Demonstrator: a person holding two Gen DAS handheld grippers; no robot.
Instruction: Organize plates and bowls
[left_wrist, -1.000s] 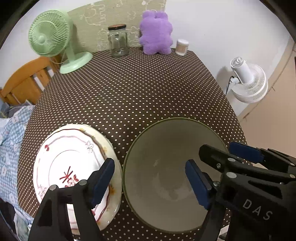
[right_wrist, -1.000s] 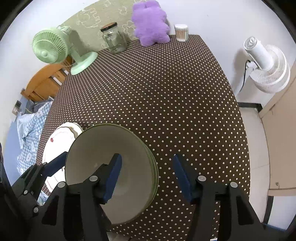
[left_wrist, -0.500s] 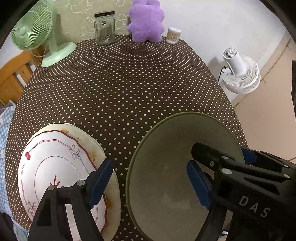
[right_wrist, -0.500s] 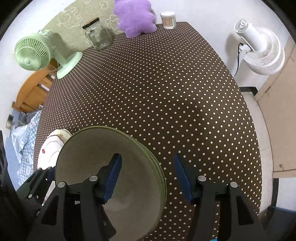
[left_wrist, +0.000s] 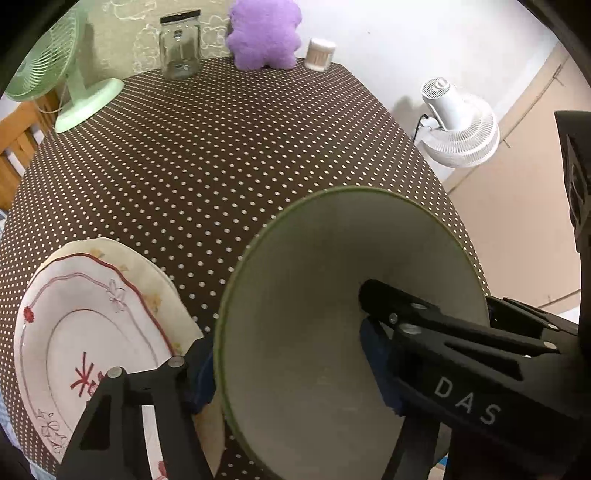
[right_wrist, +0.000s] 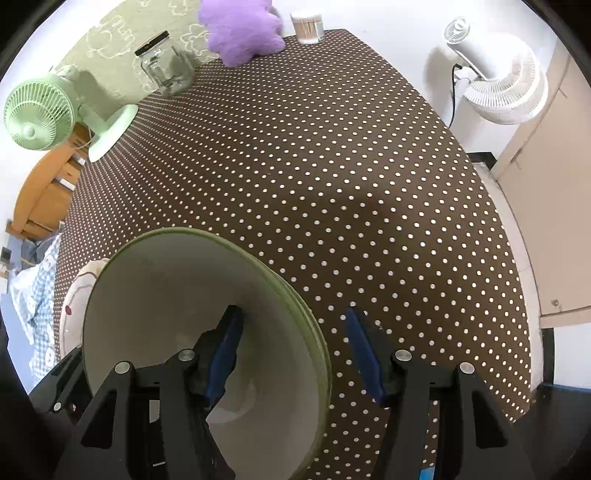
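A large green-rimmed bowl (left_wrist: 332, 295), cream inside, is tilted up off the table. My left gripper (left_wrist: 288, 373) straddles its near-left rim, one finger outside and one inside; the jaws are still wide. My right gripper (right_wrist: 291, 354) straddles its right rim (right_wrist: 295, 302), jaws wide, left finger inside the bowl (right_wrist: 166, 295). A stack of floral plates (left_wrist: 81, 332) with red trim lies left of the bowl, and its edge shows in the right wrist view (right_wrist: 79, 291).
The brown polka-dot table (left_wrist: 221, 155) carries a green desk fan (left_wrist: 74, 88), a glass jar (left_wrist: 181, 48), a purple plush toy (left_wrist: 262, 33) and a cotton-swab cup (left_wrist: 319, 53) at the far edge. A white floor fan (left_wrist: 458, 122) stands right of the table.
The bowl has tilted and risen from flat on the table, its rim lifted toward both cameras. Both grippers have risen with it.
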